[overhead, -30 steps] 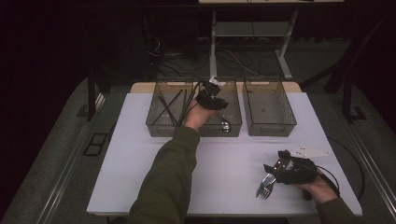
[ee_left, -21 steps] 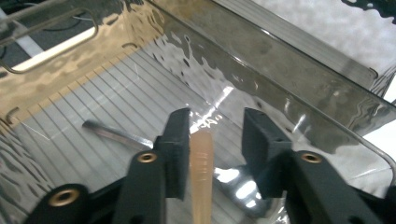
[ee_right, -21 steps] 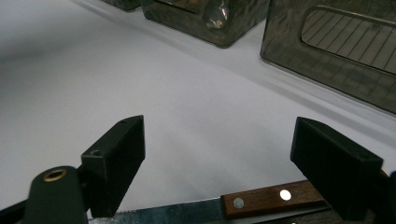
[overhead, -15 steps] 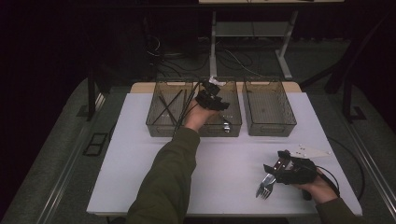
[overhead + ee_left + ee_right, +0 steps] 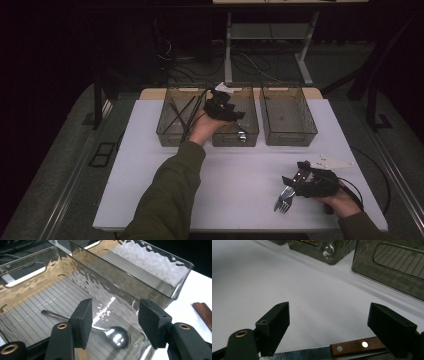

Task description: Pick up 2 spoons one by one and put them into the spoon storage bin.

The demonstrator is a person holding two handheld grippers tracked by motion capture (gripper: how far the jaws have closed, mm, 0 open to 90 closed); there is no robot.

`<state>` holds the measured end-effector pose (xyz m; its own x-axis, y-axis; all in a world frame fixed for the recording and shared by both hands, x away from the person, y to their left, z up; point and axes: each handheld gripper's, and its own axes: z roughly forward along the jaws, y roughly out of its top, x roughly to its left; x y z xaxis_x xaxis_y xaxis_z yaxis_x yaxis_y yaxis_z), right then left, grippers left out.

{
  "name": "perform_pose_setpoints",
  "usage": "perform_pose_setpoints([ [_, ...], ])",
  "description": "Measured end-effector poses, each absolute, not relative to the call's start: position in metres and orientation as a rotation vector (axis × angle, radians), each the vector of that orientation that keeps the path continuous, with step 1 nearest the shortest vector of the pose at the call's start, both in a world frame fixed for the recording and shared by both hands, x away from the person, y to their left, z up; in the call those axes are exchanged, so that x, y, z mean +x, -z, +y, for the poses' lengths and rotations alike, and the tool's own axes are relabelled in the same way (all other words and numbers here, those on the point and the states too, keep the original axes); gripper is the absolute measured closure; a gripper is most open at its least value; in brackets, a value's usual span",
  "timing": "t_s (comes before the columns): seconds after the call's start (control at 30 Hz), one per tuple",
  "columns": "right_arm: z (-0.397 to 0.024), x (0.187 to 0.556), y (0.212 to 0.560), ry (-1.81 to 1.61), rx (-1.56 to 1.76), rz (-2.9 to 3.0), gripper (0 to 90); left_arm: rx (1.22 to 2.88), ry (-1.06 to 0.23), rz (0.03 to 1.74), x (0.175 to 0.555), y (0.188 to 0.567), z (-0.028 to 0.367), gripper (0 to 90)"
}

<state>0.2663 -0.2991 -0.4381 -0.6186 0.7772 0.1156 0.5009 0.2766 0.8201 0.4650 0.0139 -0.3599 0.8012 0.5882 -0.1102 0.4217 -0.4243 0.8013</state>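
With the shiny metal spoon (image 5: pixel 113 335) lying in the middle clear ribbed plastic bin (image 5: pixel 250 131) at frame centre, left gripper (image 5: pixel 113 323) gapes empty above it, while right gripper (image 5: pixel 329 327), likewise spread, straddles the wood-handled knife (image 5: pixel 357 346) at lower right, apparently next to clamp for sorting.

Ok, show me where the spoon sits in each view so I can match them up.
High view: the spoon lies at the near end of the middle bin.
Left gripper view: low centre, bowl toward the camera, on the ribbed floor of the bin.
Right gripper view: top centre, a shiny bowl, probably this spoon, seen through the bin's near wall.
Shared landmark: the middle bin.
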Motion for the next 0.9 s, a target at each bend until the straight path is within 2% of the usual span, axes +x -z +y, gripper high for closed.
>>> perform_pose_setpoints([
  [0.37,-0.299,0.266,0.439,-1.261,1.164,2.245,17.9,2.071,-0.233,0.669,0.432,0.356,0.027,32.5],
  [0.9,-0.299,0.267,0.439,-1.262,1.170,2.237,17.9,2.056,-0.228,0.603,0.385,0.359,0.051,23.1],
])
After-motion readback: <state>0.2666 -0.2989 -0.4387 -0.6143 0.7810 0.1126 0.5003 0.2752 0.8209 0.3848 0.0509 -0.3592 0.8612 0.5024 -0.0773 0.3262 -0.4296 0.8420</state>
